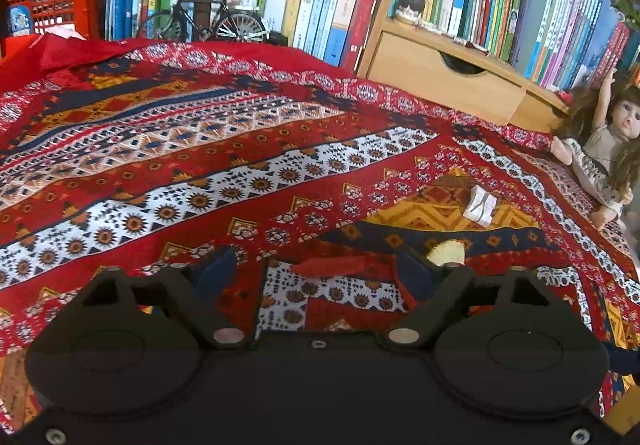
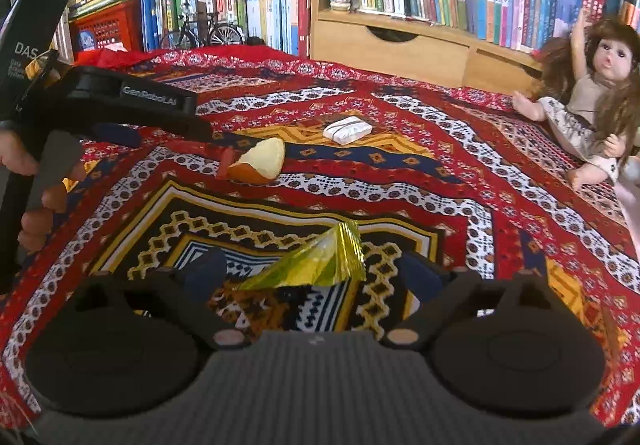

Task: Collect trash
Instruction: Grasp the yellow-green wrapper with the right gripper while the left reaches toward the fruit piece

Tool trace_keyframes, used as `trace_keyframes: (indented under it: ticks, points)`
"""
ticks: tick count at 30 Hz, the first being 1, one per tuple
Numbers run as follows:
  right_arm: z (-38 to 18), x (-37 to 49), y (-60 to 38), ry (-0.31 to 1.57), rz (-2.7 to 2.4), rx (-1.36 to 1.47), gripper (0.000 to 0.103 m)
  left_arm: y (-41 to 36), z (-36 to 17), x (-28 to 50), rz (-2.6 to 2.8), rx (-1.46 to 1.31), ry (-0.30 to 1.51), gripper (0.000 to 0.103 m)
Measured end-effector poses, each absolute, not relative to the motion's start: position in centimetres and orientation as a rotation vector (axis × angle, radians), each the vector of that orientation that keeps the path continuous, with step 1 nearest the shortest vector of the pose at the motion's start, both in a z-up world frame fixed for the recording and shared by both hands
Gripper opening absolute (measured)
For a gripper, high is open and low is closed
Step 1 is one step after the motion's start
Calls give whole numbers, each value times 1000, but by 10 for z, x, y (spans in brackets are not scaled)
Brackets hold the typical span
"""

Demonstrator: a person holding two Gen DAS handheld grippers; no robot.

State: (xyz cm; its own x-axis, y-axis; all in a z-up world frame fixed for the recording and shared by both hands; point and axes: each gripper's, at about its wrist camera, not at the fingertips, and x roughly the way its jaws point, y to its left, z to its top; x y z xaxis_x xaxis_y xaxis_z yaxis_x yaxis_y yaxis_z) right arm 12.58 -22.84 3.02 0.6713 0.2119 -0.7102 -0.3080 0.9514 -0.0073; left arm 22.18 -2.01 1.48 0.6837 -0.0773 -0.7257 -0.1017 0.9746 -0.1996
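In the left wrist view my left gripper (image 1: 316,269) is open just above the patterned cloth, with a thin red wrapper strip (image 1: 340,265) lying between its fingers, close to the right one. A pale peel piece (image 1: 447,253) peeks out behind the right finger. A white folded packet (image 1: 481,206) lies farther right. In the right wrist view my right gripper (image 2: 316,273) is open with a crumpled yellow-green foil wrapper (image 2: 316,265) between its fingers. The left gripper (image 2: 132,129) reaches in from the left by the peel piece (image 2: 260,163). The white packet (image 2: 347,129) lies beyond.
A red patterned cloth (image 2: 460,181) covers the table. A doll (image 2: 592,93) sits at the right edge. A wooden drawer box (image 2: 392,45), a model bicycle (image 2: 204,31), a red crate (image 2: 108,25) and rows of books stand at the back.
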Motion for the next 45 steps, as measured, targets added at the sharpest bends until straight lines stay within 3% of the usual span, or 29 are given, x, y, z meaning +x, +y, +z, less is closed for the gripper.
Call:
trace_keyframes:
  ticks: [3, 6, 9, 12, 14, 15, 16, 17, 20, 33, 36, 38, 40, 42, 45]
  points:
    - [24, 133, -227, 789, 296, -125, 97, -26, 12, 224, 26, -200, 811, 77]
    - [19, 140, -226, 793, 298, -119, 97, -31, 10, 225, 38, -158, 798, 64]
    - [15, 145, -226, 810, 309, -107, 90, -36, 10, 223, 48, -114, 787, 36]
    - [14, 143, -226, 806, 315, -109, 67, -37, 12, 221, 27, -120, 786, 36]
    - [16, 140, -228, 806, 334, -88, 44, -36, 14, 219, 16, -130, 785, 35]
    - [17, 139, -229, 807, 338, -78, 41, -36, 15, 218, 15, -134, 785, 35]
    - [18, 137, -230, 805, 339, -71, 36, -36, 16, 217, 12, -136, 783, 16]
    - [20, 135, -231, 804, 338, -63, 29, -37, 17, 216, 3, -139, 792, 10]
    - [23, 130, -236, 796, 330, -40, 24, -37, 21, 211, -2, -144, 795, 10]
    - [41, 106, -249, 774, 298, 11, 24, -31, 34, 185, -31, -109, 797, 10]
    - [41, 104, -250, 783, 286, 20, 24, -30, 33, 181, -72, -90, 793, 21]
    - [40, 103, -249, 787, 282, 20, 24, -32, 31, 180, -65, -60, 782, 41]
    - [40, 103, -249, 787, 278, 20, 24, -33, 29, 180, -67, -44, 765, 46]
    - [40, 103, -249, 787, 276, 24, 24, -35, 24, 184, -88, -34, 787, 47]
    - [39, 105, -249, 791, 269, 30, 24, -37, 15, 187, -72, 1, 820, 37]
